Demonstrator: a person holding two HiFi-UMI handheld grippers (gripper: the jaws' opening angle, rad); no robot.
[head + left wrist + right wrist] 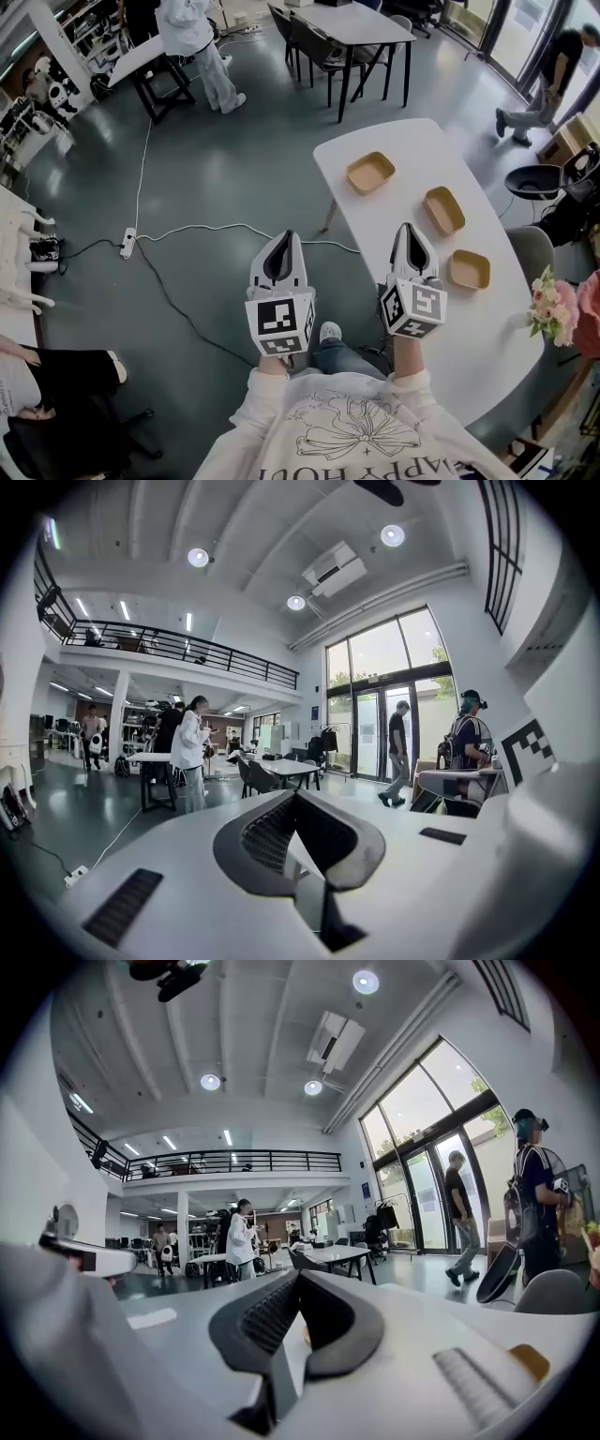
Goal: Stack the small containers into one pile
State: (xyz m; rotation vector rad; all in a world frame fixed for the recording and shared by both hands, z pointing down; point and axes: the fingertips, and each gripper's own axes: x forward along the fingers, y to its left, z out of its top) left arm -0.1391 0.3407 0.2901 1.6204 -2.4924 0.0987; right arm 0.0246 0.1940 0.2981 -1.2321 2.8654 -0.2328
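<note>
In the head view a white worktop (412, 375) with rounded ends runs down the right half of the frame, and three small tan containers lie on it in a loose row, well apart from one another: the far container (370, 172) at the upper middle, the middle container (444, 210) right of centre, and the near container (470, 269) lower down. None is stacked on another. The left gripper (281, 253) hangs over the grey floor (216, 178) at lower centre, left of the worktop's edge, clenched with nothing between its jaws. The right gripper (412, 246) is over the worktop, just left of the near container and apart from it, also clenched and empty. A white cable (202, 228) and a power strip (128, 243) lie on the floor at left. Pink flowers (553, 309) stand at the right edge.
</note>
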